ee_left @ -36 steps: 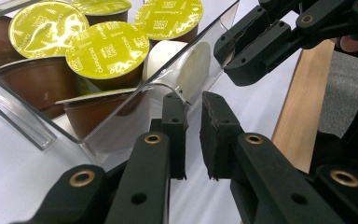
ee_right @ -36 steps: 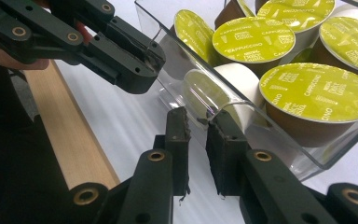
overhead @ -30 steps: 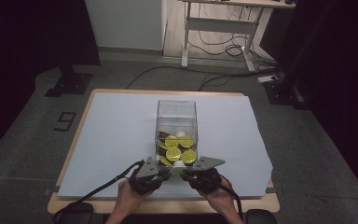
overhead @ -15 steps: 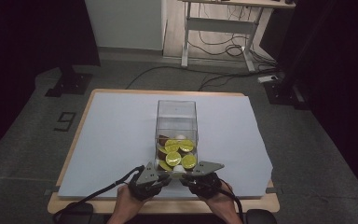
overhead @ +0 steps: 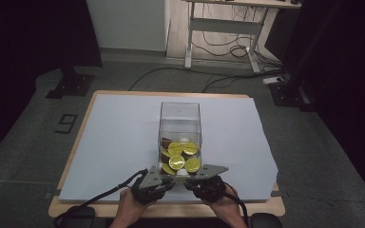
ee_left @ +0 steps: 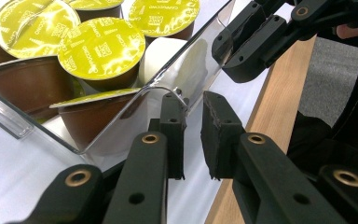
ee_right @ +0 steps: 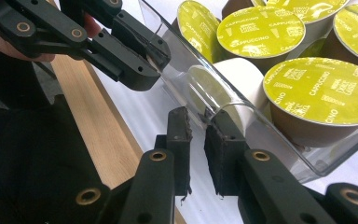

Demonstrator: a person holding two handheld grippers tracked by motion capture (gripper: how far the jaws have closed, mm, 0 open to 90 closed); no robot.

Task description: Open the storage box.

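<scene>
**Both tongs clamped on the near rim of the capsule box**

The left tongs (ee_left: 193, 135) stand narrow, their two black jaws pinched on the near wall of the clear plastic box (ee_left: 121, 126), one jaw inside the wall and one outside. The right tongs (ee_right: 198, 144) are drawn in just as narrow on the same wall, a little farther along the rim. In the high view the two sit side by side at the box's near end, the left tongs (overhead: 158, 176) and the right tongs (overhead: 204, 173) almost touching, each held in a hand (overhead: 128, 209) that comes in from the bottom edge.

The box (overhead: 179, 118) lies on its long side near the front middle of the bench (overhead: 76, 209), its open face turned upward. The coffee capsules (overhead: 177, 162) with yellow-green foil lids are heaped at the near end, against the gripped wall; some stand upright, some are tilted, and a white capsule (ee_right: 235, 77) lies among the brown ones. The far half of the box holds none.

Under the box a pale blue sheet (overhead: 114, 142) covers most of the bench, leaving a strip of bare wood along the front edge.
</scene>
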